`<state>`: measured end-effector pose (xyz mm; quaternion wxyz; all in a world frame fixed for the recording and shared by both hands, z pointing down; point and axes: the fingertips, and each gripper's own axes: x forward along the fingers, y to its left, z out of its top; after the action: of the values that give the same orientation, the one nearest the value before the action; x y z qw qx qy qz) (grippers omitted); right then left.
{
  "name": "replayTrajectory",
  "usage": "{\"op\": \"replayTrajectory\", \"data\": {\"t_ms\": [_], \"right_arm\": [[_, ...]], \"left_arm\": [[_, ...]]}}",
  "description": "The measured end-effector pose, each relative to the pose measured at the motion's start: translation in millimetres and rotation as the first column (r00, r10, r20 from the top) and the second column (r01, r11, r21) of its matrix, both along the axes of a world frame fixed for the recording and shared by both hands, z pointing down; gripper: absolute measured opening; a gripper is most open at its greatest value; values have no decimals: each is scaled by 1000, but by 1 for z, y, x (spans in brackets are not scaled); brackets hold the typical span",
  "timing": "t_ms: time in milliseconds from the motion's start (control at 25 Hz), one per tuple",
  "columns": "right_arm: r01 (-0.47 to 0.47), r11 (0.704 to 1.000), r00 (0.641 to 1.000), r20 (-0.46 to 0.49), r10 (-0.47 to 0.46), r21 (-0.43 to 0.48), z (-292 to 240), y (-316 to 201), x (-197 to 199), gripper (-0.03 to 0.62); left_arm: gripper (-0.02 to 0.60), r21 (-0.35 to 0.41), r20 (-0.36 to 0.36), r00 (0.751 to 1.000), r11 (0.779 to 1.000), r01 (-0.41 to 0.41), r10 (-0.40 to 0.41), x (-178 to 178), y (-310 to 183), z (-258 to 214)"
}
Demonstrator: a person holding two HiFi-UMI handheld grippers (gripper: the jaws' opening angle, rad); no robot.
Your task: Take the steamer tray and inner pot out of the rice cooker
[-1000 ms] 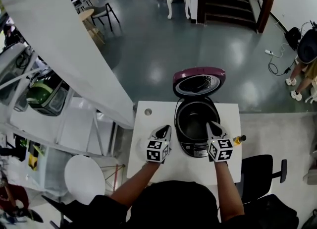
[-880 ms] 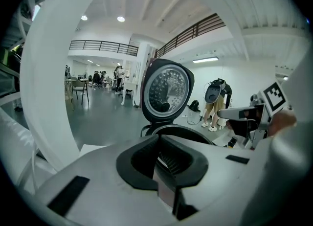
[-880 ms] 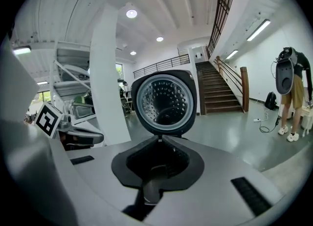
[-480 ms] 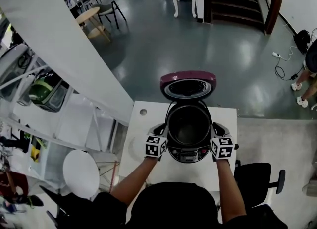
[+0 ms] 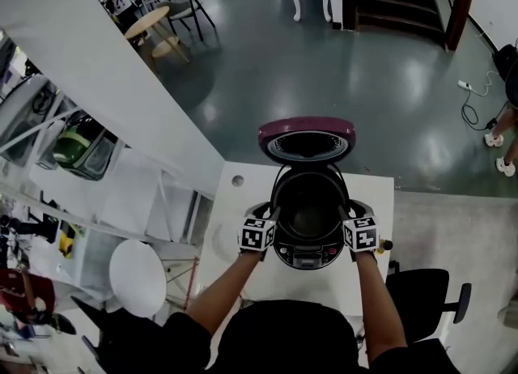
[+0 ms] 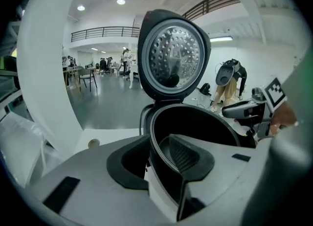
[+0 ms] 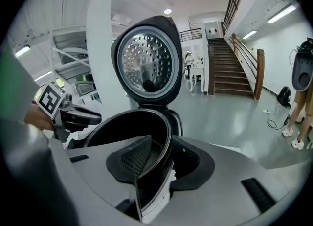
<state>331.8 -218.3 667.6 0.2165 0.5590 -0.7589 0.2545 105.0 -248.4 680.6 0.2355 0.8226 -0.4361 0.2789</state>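
Straddling the rim of the open rice cooker (image 5: pixel 307 256), left gripper (image 5: pixel 273 213) and right gripper (image 5: pixel 344 213) are opening their jaws, partway apart, clamping nothing.

Glossy plastic lid (image 5: pixel 307 126), perhaps matt inner pot (image 5: pixel 310 212)

Head view steeply down over the cooker (image 5: pixel 309 252); left and right gripper views close, facing its rim from opposite sides.
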Motion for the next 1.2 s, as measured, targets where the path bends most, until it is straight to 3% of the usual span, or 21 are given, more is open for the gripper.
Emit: {"op": "replayTrajectory", "data": {"t_ms": [280,800,1000,1200], "right_arm": [[27,997,1000,-6,-27,-79,21,-2,-10,112],[19,994,1000,-13,-21,-111,29,-8,-11,112],[8,993,1000,-7,-9,-118,29,-8,-10,112],[-3,994,997,-81,-6,-107,31,-12,-5,83]], "left_arm": [[129,-58,-1,1000,998,-11,11,3,-6,16],[98,-74,71,997,997,-1,7,3,-14,22],[62,-93,58,998,995,30,-25,1,-18,23],[60,-111,82,996,993,32,-23,3,-15,22]]}}
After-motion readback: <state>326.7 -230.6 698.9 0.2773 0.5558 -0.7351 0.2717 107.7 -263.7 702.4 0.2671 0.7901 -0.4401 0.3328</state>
